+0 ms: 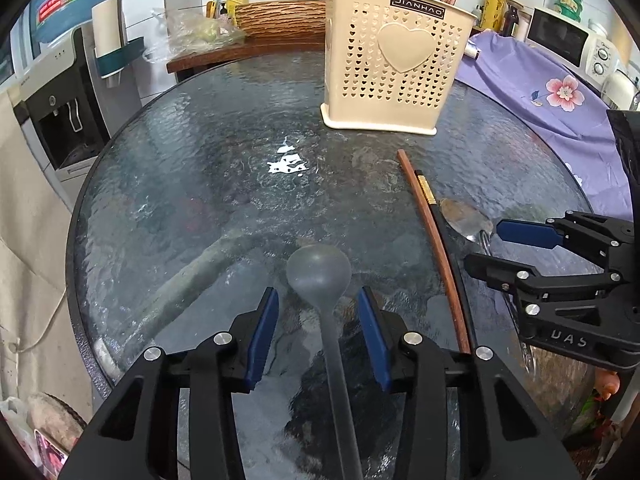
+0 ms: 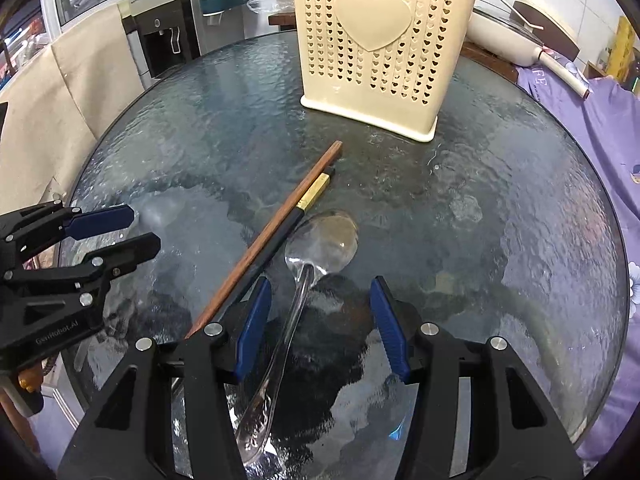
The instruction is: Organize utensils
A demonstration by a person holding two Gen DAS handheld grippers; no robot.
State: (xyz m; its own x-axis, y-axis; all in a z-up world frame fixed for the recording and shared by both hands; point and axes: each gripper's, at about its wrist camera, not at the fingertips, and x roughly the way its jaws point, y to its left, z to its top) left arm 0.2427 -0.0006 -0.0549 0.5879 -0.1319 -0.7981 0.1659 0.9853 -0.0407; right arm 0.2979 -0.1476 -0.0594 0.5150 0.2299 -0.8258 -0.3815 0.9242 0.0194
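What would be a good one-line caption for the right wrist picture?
Open right gripper straddles a metal spoon beside two chopsticks before a cream holder.

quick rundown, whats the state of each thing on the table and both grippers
left gripper: open, straddling the grey spoon
grey spoon: flat on the glass table, not gripped
right gripper: open, around the metal spoon's handle
metal spoon: lying flat
two chopsticks: lying side by side
utensil holder: upright

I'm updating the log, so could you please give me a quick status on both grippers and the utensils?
Left gripper open astride grey spoon. Right gripper open astride metal spoon. Two chopsticks loose beside it. Path to holder unobstructed.
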